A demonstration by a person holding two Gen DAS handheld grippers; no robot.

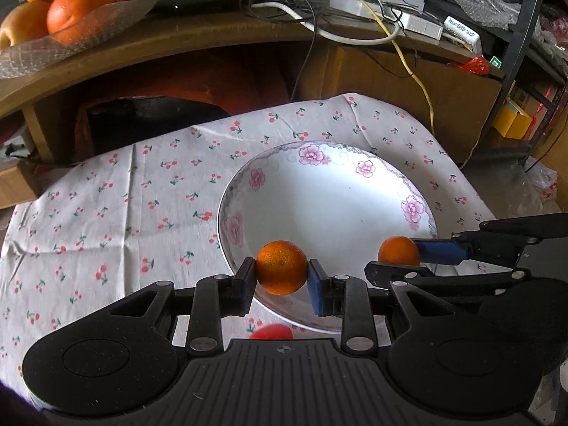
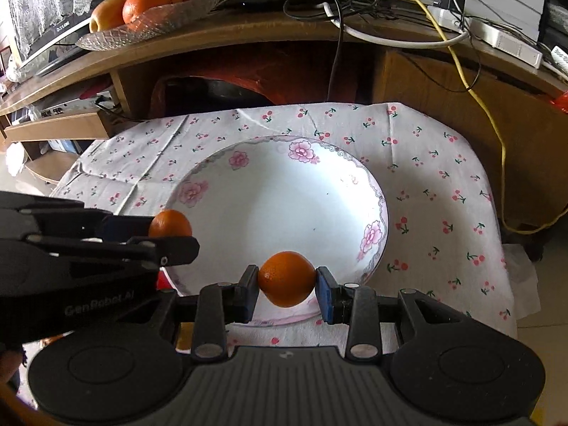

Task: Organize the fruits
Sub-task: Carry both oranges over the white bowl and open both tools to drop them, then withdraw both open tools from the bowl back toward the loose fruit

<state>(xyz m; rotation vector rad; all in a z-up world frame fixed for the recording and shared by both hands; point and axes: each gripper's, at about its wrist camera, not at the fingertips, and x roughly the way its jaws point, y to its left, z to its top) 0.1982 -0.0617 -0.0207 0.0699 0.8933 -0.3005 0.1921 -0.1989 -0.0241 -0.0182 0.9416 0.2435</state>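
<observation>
My left gripper (image 1: pixel 282 277) clamps one small orange (image 1: pixel 281 267) and my right gripper (image 2: pixel 287 284) clamps a second orange (image 2: pixel 286 278), both hanging over the near rim of the flowered plate (image 2: pixel 284 191). Best lower each near the plate's floor, well apart, before releasing, so neither rolls. Far beyond, a glass dish (image 2: pixel 142 28) of larger fruit sits on the shelf.

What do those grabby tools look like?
Both tools, left tool and right tool, are matte black plastic with silver rivets, two round side bulges, a ribbed grey centre panel, and blue pads on the fingers. The left one carries pale "GenRobot.AI" lettering.
</observation>
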